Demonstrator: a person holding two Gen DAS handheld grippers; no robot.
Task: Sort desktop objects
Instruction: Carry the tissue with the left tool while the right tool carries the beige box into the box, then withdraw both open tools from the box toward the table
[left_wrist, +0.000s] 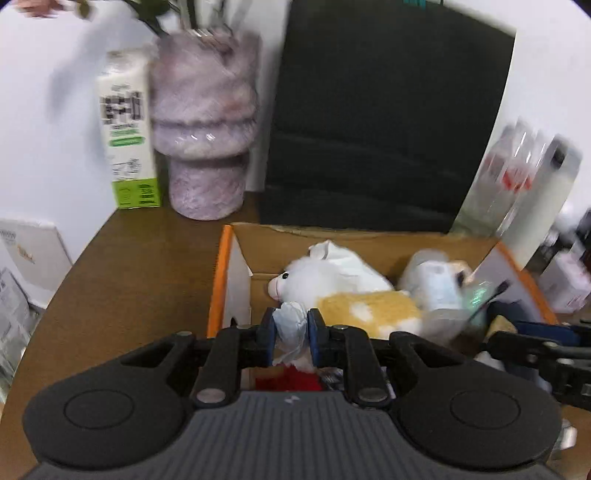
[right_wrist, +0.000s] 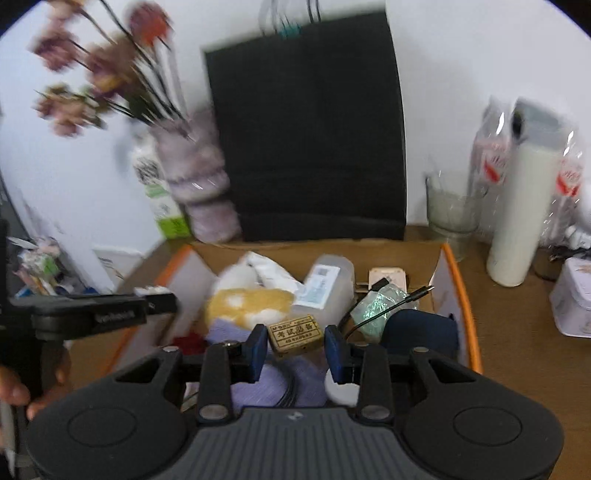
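Note:
A cardboard box (left_wrist: 221, 280) with orange edges sits on the brown desk and holds several items: a white and yellow plush toy (left_wrist: 343, 295), a translucent bottle (right_wrist: 327, 286), a tan eraser-like block (right_wrist: 295, 334) and a green shiny packet (right_wrist: 380, 306). My left gripper (left_wrist: 291, 326) is shut on a crumpled whitish-blue tissue (left_wrist: 291, 325) over the box's near-left part. My right gripper (right_wrist: 295, 349) is open above the box, its blue pads either side of the tan block without touching it. The box also shows in the right wrist view (right_wrist: 458, 280).
A black bag (left_wrist: 384, 122) stands behind the box. A purple vase (left_wrist: 205, 125) and a milk carton (left_wrist: 127, 129) stand back left. A glass (right_wrist: 450, 214), a white cylinder (right_wrist: 517, 214) and a tin (right_wrist: 572, 299) stand right of the box.

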